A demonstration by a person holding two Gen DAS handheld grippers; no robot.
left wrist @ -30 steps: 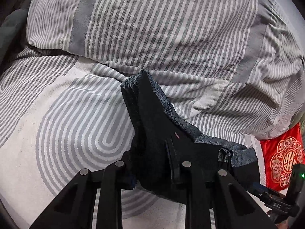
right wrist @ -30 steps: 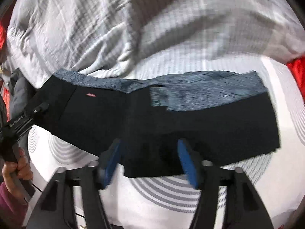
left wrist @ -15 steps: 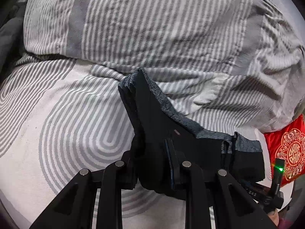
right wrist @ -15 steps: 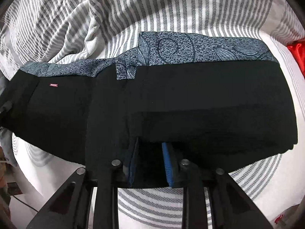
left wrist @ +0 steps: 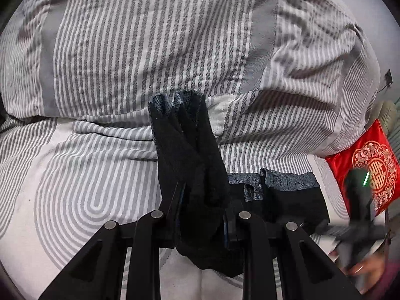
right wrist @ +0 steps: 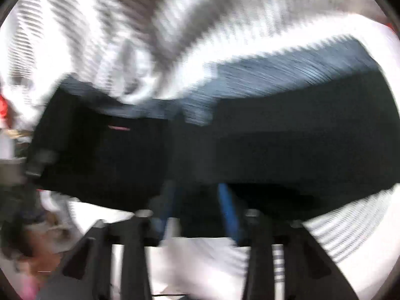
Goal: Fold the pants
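Note:
The black pants (left wrist: 190, 155) with a blue-grey patterned waistband hang bunched from my left gripper (left wrist: 202, 215), which is shut on one end of them and holds it above the bed. The rest of the pants (right wrist: 275, 137) stretches across the blurred right wrist view. My right gripper (right wrist: 198, 205) is at their near edge. Its jaws are opening, the blue pads (right wrist: 227, 207) stand apart, and dark fabric lies between them without being pressed. In the left wrist view the right gripper (left wrist: 360, 215) shows as a dark blur at the right.
A striped grey-and-white duvet (left wrist: 175, 50) is piled behind the pants. The bedsheet (left wrist: 75, 187) with curved grey lines lies beneath. A red embroidered cushion (left wrist: 347, 160) sits at the right edge. A hand (right wrist: 37, 255) shows at the lower left of the right wrist view.
The left gripper has risen with its end of the pants, now more upright and bunched. The right pads closed on the pants' near edge, then parted again; that view is now blurred.

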